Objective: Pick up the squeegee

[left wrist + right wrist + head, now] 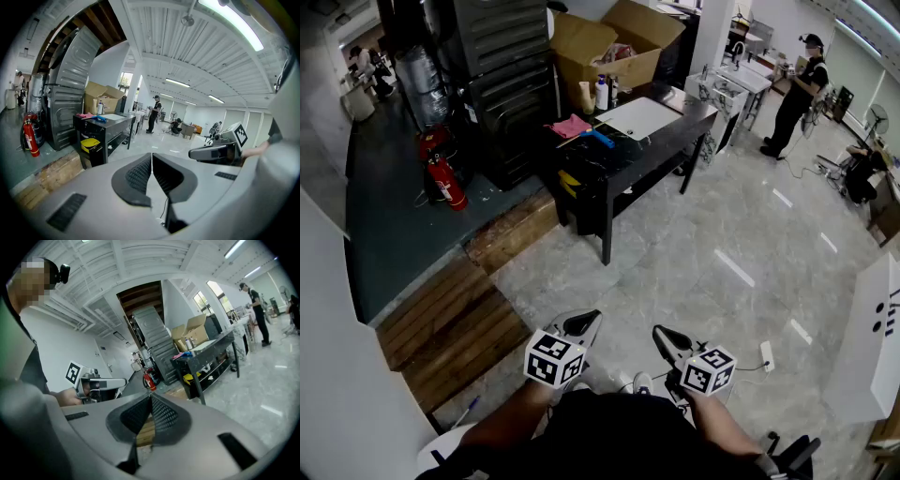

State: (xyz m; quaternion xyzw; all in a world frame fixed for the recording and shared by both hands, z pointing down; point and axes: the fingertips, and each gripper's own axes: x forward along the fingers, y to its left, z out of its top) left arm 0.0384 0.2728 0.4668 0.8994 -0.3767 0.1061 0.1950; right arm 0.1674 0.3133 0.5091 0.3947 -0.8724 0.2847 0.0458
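The squeegee (598, 139) is a blue-handled tool lying on the black table (670, 127) far ahead, next to a pink cloth (571, 126). It appears small in the left gripper view (99, 118) and as a blue speck in the right gripper view (188, 353). My left gripper (586, 323) and right gripper (664, 336) hang close to my body over the tiled floor, well short of the table. In its own view the left gripper (151, 154) has its pads together, and so has the right gripper (151, 397). Nothing is between either pair of jaws.
A white board (638, 118), bottles (601, 93) and an open cardboard box (609, 42) also sit on the table. A red fire extinguisher (445, 182) and a wooden step (455, 314) lie to the left. A person (795, 94) stands at the far right. A power strip (766, 355) lies on the floor.
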